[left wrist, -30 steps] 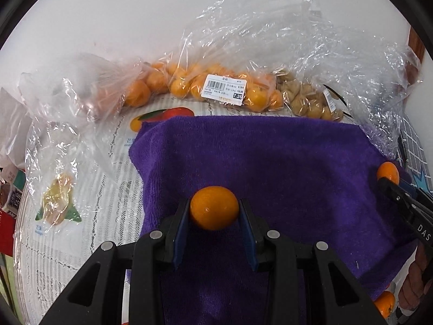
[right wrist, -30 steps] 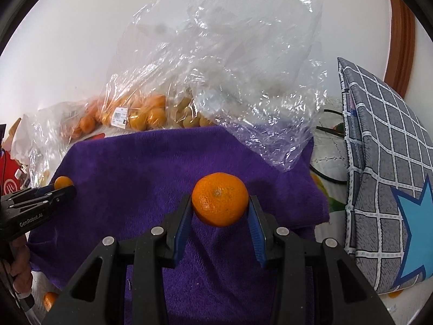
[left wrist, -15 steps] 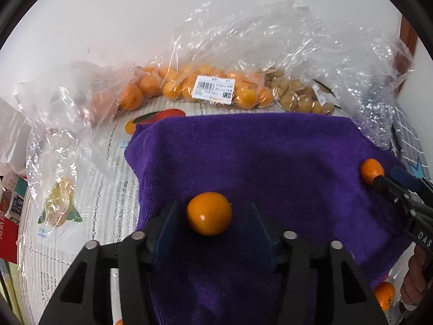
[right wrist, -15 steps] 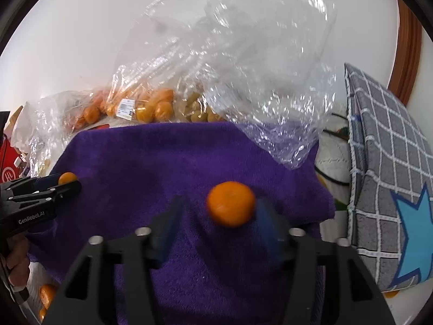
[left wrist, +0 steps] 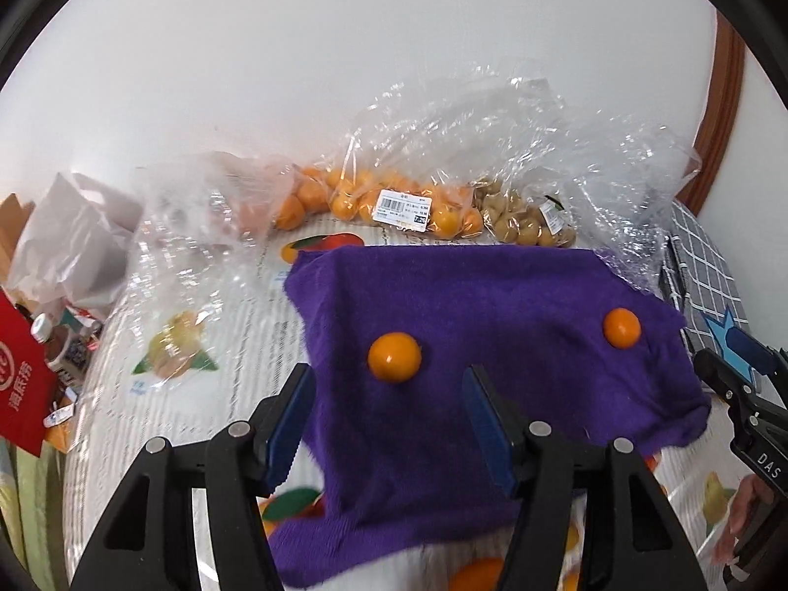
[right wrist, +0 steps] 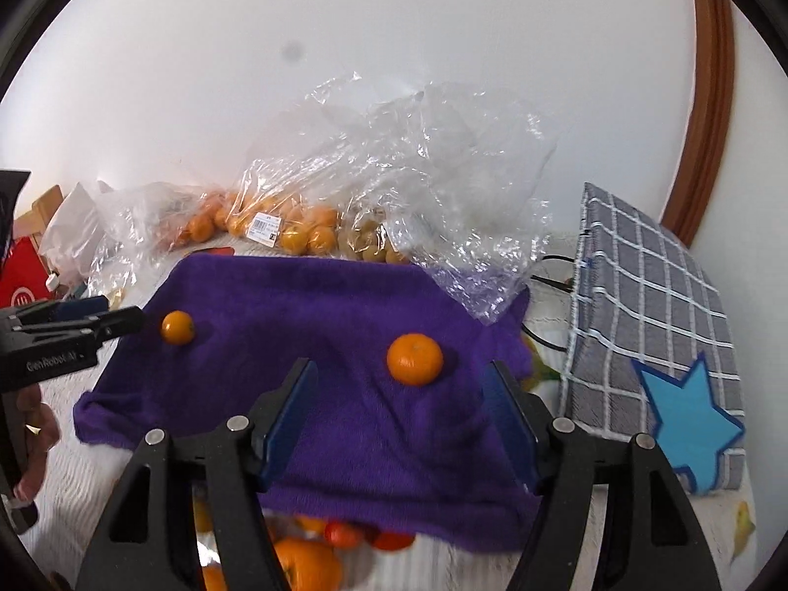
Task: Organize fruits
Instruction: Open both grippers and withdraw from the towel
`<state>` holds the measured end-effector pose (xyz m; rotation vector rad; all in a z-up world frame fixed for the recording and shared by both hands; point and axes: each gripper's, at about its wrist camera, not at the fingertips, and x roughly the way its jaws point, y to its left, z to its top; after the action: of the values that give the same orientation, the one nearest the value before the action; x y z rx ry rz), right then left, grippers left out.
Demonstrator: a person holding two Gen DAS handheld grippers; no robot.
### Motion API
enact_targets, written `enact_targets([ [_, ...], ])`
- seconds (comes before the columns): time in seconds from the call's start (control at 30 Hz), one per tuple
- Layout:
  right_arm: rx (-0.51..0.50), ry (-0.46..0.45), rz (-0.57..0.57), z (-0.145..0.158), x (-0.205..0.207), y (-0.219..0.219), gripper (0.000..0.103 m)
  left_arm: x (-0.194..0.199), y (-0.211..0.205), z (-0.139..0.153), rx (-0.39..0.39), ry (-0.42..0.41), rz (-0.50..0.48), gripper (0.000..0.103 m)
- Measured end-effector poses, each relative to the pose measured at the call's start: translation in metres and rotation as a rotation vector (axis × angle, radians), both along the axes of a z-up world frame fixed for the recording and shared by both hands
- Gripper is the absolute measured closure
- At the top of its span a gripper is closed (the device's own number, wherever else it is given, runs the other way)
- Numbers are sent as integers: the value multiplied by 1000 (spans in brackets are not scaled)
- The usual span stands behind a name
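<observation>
1. The left tongs (left wrist: 389, 416) are wide open and hold nothing. The small orange (left wrist: 394, 357) sits on the purple towel (left wrist: 492, 305) just in front of them, a bit to the left of the middle of the gap. It touches neither blue pad.
2. This orange is round, so it has no long side. It lies closest to the left tongs, so I think that hand would reach it first.
3. The right tongs (right wrist: 401, 416) are also wide open and empty. The bigger orange (right wrist: 414, 359) rests on the towel just ahead of them, near the middle of the gap, and touches no pad.
4. That orange is nearest the right tongs. It lies well apart from the small orange, with bare towel between them.
5. Behind the towel, far ahead of both tongs, lie clear bags of oranges (left wrist: 354, 202) and a bag of small tan fruits (left wrist: 517, 226). More oranges (right wrist: 300, 561) peek out below the near edge of the towel, under the right tongs. I think the next fruit would come from one of these places.
</observation>
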<state>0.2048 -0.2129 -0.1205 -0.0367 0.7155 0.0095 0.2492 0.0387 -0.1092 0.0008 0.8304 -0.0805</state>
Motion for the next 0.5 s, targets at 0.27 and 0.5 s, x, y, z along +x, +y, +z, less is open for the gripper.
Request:
enact_targets([
  [0.27,39,27,-22,5,-42,3,36,-43,11,9,1,15,-1,43],
  [0.5,73,71,16,3,-73,11,38,-76,27,8,14,26,37,43],
])
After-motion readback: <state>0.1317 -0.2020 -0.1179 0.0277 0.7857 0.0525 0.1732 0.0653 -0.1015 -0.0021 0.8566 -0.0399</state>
